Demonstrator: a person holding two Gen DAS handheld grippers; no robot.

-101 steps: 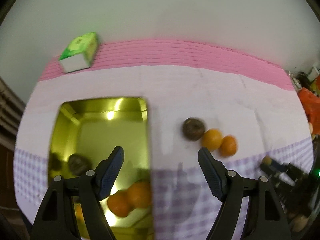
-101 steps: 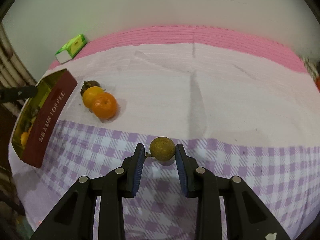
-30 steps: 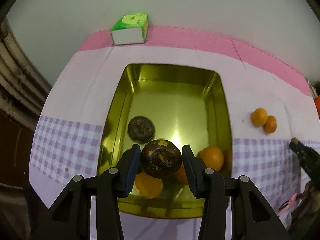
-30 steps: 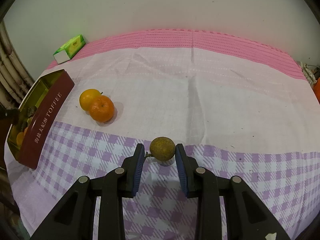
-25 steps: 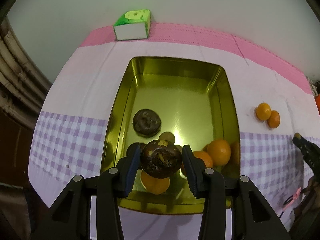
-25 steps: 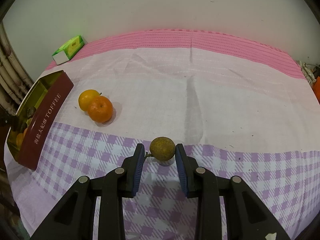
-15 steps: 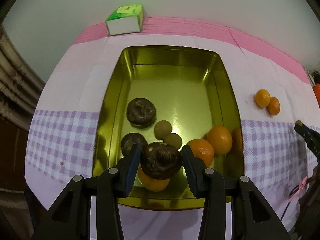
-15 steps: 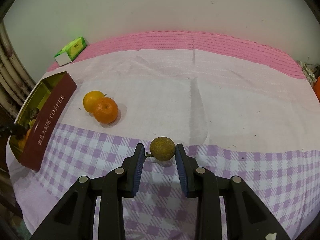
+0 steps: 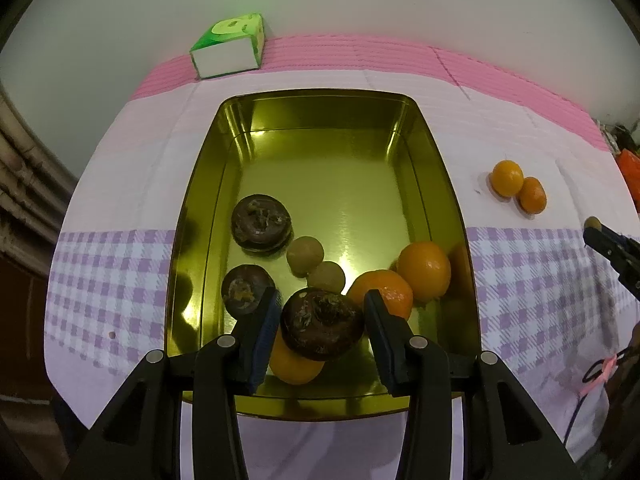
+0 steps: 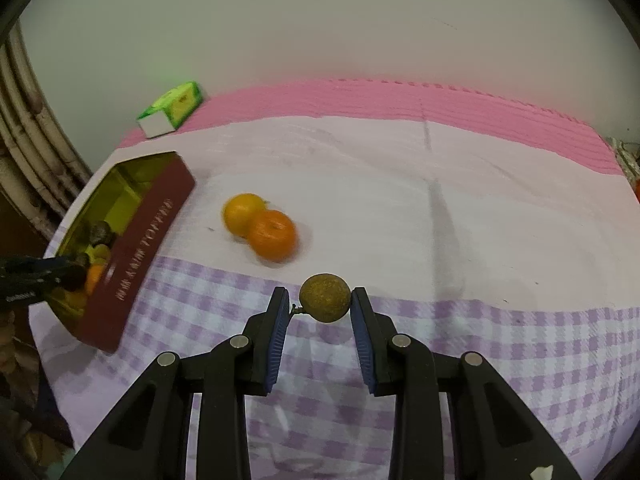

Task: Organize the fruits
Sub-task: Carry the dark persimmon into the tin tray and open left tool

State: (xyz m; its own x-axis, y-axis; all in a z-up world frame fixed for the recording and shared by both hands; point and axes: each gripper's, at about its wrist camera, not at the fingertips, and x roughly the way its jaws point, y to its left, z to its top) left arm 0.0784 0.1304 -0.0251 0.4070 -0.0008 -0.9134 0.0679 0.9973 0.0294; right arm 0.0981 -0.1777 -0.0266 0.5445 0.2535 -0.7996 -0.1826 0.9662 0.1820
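Over the gold tin (image 9: 444,184), the left gripper (image 9: 320,320) is clamped on a dark purple-brown fruit (image 9: 322,325), both blue pads pressed right against its sides, hanging just above the near end of the tin. Inside the tin there are two more of those dark fruits (image 9: 261,224), two small tan round ones (image 9: 305,255) touching each other, and a few oranges (image 9: 424,267) bunched toward the near right corner, one partly hidden under the held fruit.

Meanwhile the right gripper (image 10: 320,308) is squeezed shut on a small brownish-green round fruit (image 10: 325,298), held up over the purple checked part of the tablecloth (image 10: 480,208). Two more oranges (image 10: 272,235) sit touching each other on the white part of the cloth, just beside the tin's maroon side. A green box (image 9: 229,46) sits at the far edge on the pink strip, well apart from everything.
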